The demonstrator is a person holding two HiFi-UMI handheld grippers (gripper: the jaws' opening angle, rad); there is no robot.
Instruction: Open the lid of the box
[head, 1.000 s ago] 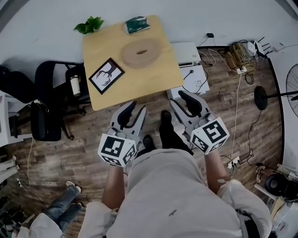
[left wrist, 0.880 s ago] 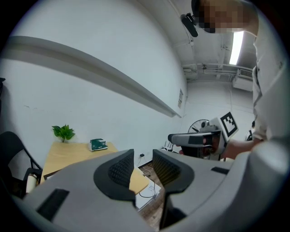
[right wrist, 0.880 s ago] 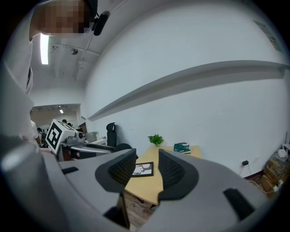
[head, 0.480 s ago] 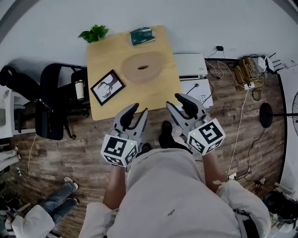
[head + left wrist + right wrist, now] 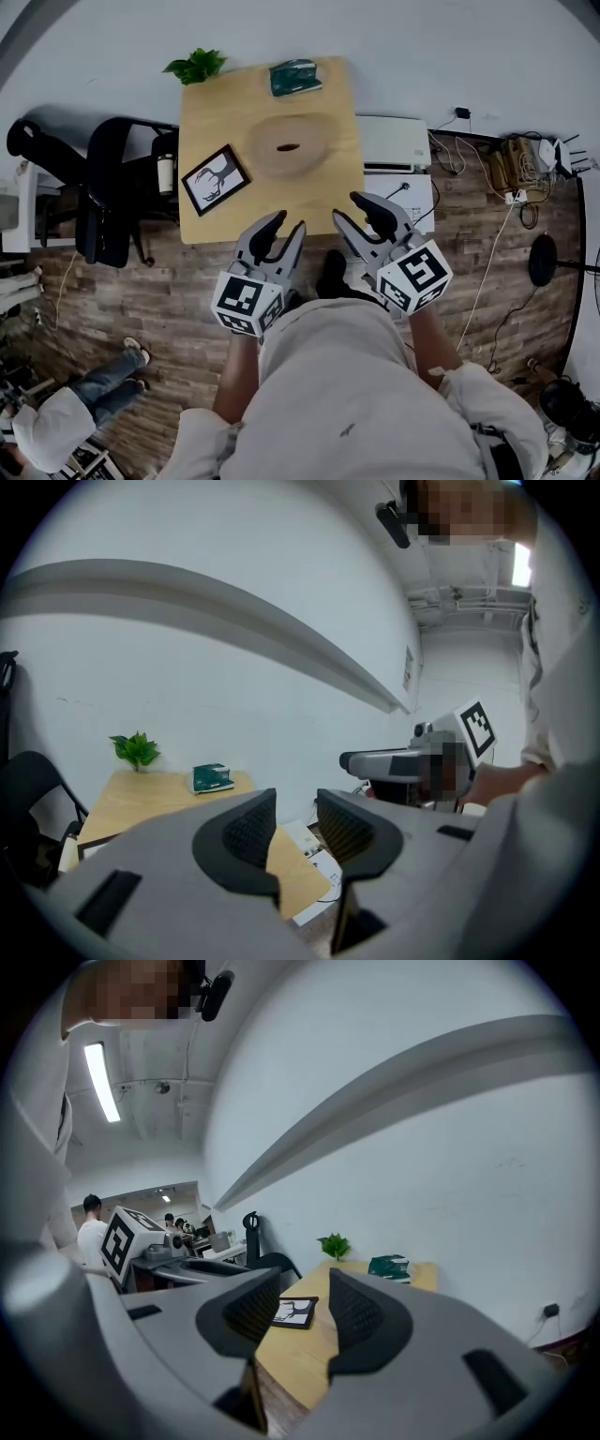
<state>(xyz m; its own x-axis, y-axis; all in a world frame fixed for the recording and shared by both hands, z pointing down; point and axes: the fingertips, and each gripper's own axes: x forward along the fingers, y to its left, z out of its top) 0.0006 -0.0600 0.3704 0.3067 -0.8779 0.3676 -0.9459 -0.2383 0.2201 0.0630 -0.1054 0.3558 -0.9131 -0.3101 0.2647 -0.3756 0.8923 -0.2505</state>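
Judging from how things lie, the main risk is aim: both grippers hang over the floor at the near edge of the table (image 5: 216, 112), short of everything on it, so a hurried reach could clip that edge or sweep the frame (image 5: 215, 179) lying near the left front corner; a second risk is going for the wrong thing, since the green case (image 5: 295, 77) at the far edge, near the plant (image 5: 197, 66), could also pass for a box; I take the box (image 5: 289, 147) to be the round wooden piece in the middle of the table, as a reading only; a third is that lifting the lid with nothing steadying the base could drag or tip the whole box, which looks shallow and light; the left gripper (image 5: 289, 225) has its jaws apart, having just been opening a little further, with nothing between them; the right gripper (image 5: 354, 208) is likewise parted and empty; the box sits flat, pale wood much like the tabletop, low and oval from above, with a small dark slot in the middle of its top; its lid looks in place, though no seam shows from here; I cannot pick it out in either gripper view.
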